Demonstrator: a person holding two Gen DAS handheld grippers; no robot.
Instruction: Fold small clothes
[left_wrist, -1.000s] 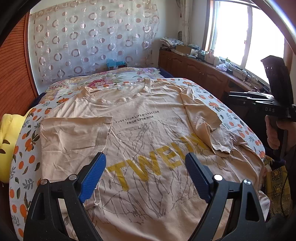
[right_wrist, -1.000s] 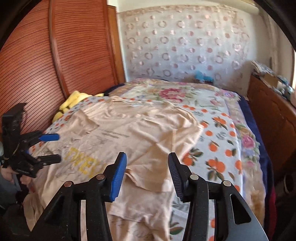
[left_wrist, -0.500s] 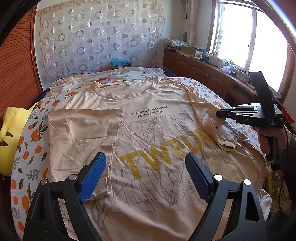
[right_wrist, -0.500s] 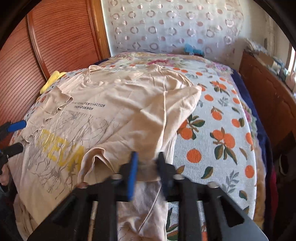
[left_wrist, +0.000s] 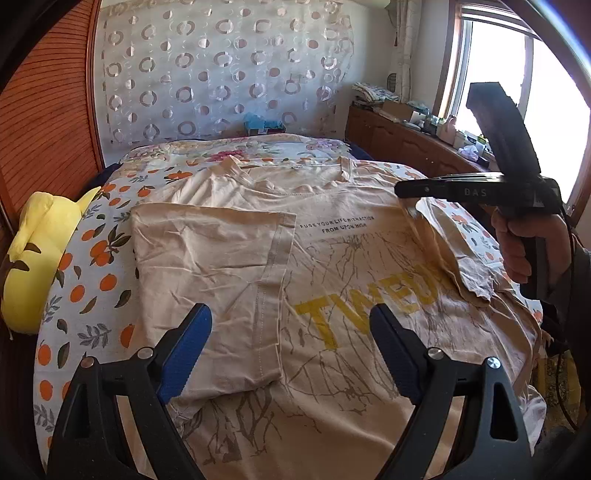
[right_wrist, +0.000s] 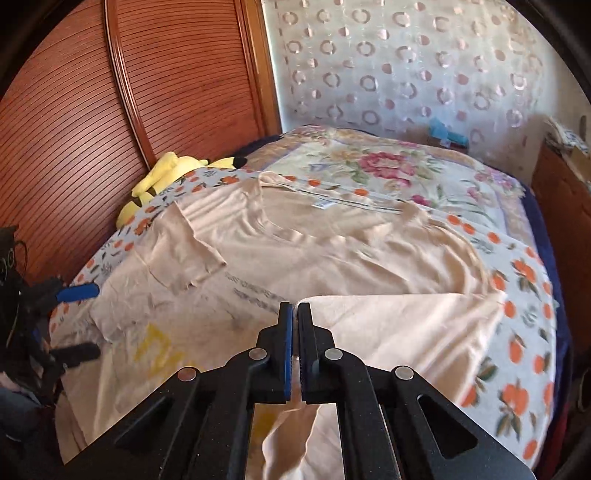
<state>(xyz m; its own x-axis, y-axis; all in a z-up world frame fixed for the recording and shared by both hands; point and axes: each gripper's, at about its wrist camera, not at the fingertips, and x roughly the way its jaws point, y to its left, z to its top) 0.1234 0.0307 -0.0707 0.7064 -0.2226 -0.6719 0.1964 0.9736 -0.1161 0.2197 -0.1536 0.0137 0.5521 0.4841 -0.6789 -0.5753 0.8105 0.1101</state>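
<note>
A beige T-shirt (left_wrist: 343, 258) with yellow lettering lies face up on the bed. Its left sleeve (left_wrist: 210, 266) is folded inward over the chest. My left gripper (left_wrist: 290, 328) is open and empty, hovering above the shirt's lower left. My right gripper (right_wrist: 294, 314) is shut on the right sleeve (right_wrist: 399, 325) and lifts it above the shirt body (right_wrist: 295, 243). In the left wrist view the right gripper (left_wrist: 402, 192) holds the sleeve fabric (left_wrist: 443, 254) up off the shirt.
The bed has an orange-print sheet (left_wrist: 96, 258) and a floral blanket (right_wrist: 388, 166) at its head. A yellow plush toy (left_wrist: 33, 251) lies at the left edge by the wooden wardrobe (right_wrist: 110, 92). A wooden cabinet (left_wrist: 406, 144) stands under the window on the right.
My right gripper closed on the right sleeve and lifted it up and inward over the shirt. My left gripper stayed open and shifted slightly left and closer to the shirt.
</note>
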